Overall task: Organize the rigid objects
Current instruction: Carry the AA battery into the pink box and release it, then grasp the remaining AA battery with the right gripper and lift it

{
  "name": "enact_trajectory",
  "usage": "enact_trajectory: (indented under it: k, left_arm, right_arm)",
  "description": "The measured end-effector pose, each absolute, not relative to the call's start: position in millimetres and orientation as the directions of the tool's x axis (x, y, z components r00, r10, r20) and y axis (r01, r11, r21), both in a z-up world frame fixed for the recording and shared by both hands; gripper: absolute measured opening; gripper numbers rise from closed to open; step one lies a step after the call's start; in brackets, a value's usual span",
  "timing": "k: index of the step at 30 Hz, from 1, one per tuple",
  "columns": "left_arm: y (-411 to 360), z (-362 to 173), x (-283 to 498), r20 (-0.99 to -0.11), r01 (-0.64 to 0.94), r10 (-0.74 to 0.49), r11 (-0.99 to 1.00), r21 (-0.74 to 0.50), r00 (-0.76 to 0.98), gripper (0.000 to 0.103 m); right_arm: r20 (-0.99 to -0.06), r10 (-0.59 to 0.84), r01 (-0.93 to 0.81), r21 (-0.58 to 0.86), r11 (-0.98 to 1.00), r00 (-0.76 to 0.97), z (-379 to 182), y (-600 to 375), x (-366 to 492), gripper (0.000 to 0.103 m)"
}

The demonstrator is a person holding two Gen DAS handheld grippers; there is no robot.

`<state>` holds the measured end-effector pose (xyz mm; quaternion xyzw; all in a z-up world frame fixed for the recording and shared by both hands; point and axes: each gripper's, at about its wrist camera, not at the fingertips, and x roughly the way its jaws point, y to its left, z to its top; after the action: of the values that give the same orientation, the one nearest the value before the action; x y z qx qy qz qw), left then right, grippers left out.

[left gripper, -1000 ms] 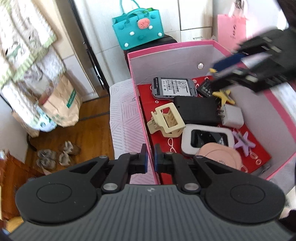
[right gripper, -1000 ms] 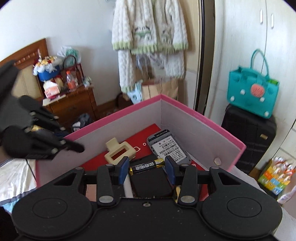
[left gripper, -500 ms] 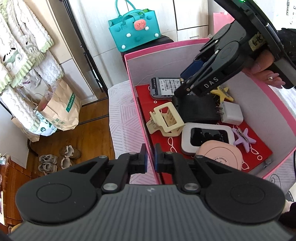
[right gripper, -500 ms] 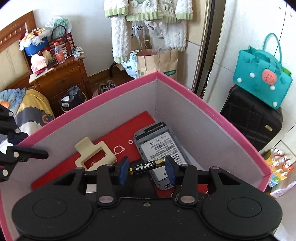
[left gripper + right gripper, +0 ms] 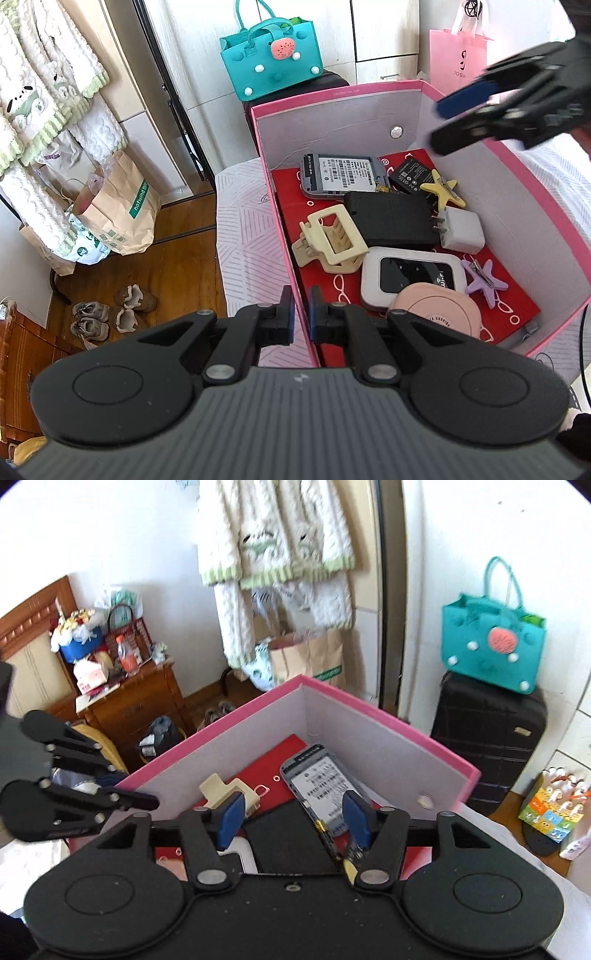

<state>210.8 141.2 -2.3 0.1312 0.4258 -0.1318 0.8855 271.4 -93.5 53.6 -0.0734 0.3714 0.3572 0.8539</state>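
Room: bedroom with wooden floor, white wardrobe doors, a teal felt handbag point(image 5: 271, 59) on a black suitcase point(image 5: 487, 734), a brown paper bag point(image 5: 118, 210) by the wall.
Surface: bed with a white striped cover point(image 5: 247, 229); on it stands the pink cardboard box with a red printed floor point(image 5: 509, 162).
Box contents: grey phone with its label side up point(image 5: 341, 177) at the far wall; flat black battery point(image 5: 410, 173) and yellow star-shaped hair clip point(image 5: 443, 192) toward the far right corner; black rectangular power bank point(image 5: 391, 221) mid-floor; white plug adapter point(image 5: 461, 229) just beside it; cream plastic claw hair clip point(image 5: 330, 240) near the left wall; white pocket Wi-Fi unit point(image 5: 412, 277), round pink compact point(image 5: 434, 314) and lilac star-shaped clip point(image 5: 484, 282) toward the near wall.
Task item: gold-and-black AA battery point(image 5: 328, 840), lying inside the box between phone and power bank, by the right pad.
Right tool point(image 5: 291, 818): jaws opening, wide apart; nothing gripped, battery released. Blurred above the far right corner in the left view.
Left tool point(image 5: 301, 317): clenched on the near left wall of the box, steadying it.
Risk: the round battery may roll under the phone or against the power bank, since nothing blocks it. The right pad sits close to it; lifting away skewed could flick it. A tug from the left tool could tip the light box.
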Motion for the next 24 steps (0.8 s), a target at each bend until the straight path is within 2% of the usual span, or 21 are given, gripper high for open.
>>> enact_trajectory:
  k: [5,13,16,20,24]
  left_arm:
    - [142,-2,211,-0.789,0.340,-0.122,0.933,0.115,0.602,0.006]
    - [141,-2,211,-0.793,0.324,-0.111,0.939,0.113,0.599,0.006]
    - [141,-2,212,-0.794,0.315,-0.111,0.943,0.105,0.598,0.006]
    - [141,-3,216,-0.794,0.302,-0.105,0.948,0.102,0.598,0.006]
    - [138,-3,221,-0.798,0.289,-0.095,0.952,0.103,0.595,0.006]
  right_arm:
    - [-0.657,0.508,-0.611,0.091,0.787,0.557,57,-126,244,0.069]
    - [-0.598,0.456,-0.473,0.141,0.869,0.659,45,-190,216,0.074]
    - [-0.572,0.480,-0.461,0.191,0.866,0.665,32,-212,211,0.075]
    - [-0.584,0.486,-0.464,0.201,0.863,0.651,11,-221,206,0.075]
    - [-0.623,0.426,-0.451,0.128,0.883,0.656,-13,-220,209,0.074]
